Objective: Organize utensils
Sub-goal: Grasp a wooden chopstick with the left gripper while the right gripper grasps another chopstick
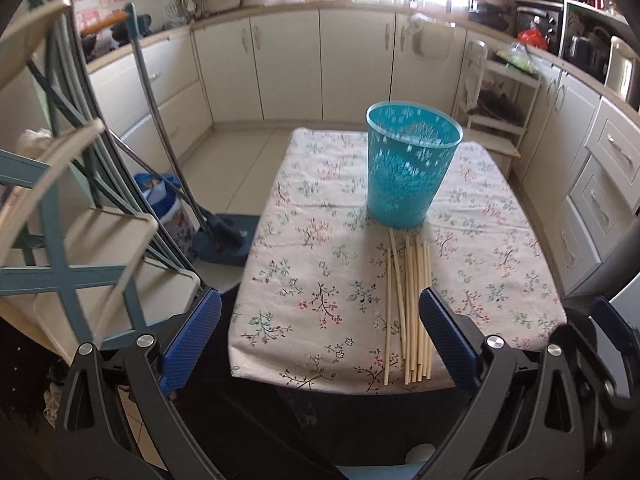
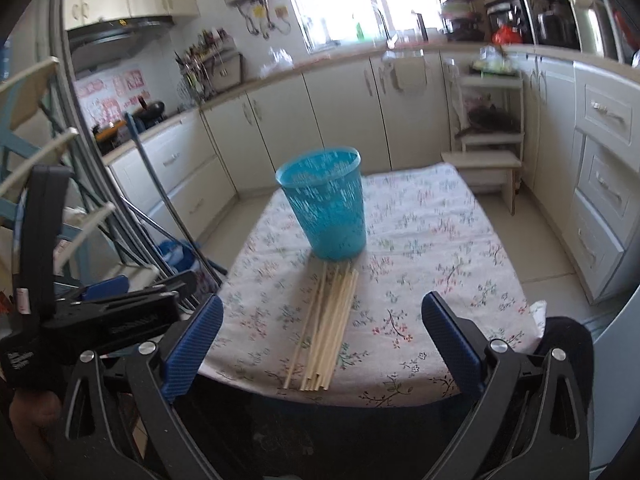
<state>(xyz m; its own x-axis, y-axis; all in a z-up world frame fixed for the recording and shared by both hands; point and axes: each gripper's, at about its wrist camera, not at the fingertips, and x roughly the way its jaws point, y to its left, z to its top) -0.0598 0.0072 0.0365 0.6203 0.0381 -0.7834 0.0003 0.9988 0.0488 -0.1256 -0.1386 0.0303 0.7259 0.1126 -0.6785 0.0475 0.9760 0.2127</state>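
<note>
Several pale wooden chopsticks (image 1: 408,304) lie in a loose bundle on the floral tablecloth (image 1: 312,280), pointing toward a blue plastic cup-shaped bin (image 1: 412,164) that stands upright just beyond them. My left gripper (image 1: 320,336) is open and empty, held off the table's near edge, left of the sticks. In the right wrist view the chopsticks (image 2: 326,328) and the bin (image 2: 324,204) show again. My right gripper (image 2: 322,344) is open and empty, above the near edge, with the sticks between its fingers. The left gripper's body (image 2: 100,316) shows at its left.
A folded chair and rack (image 1: 60,240) stand left of the table. A mop with a blue head (image 1: 224,240) and a blue bucket (image 1: 160,192) are on the floor at the left. White cabinets (image 1: 288,64) ring the room. A white step shelf (image 2: 488,136) stands behind the table.
</note>
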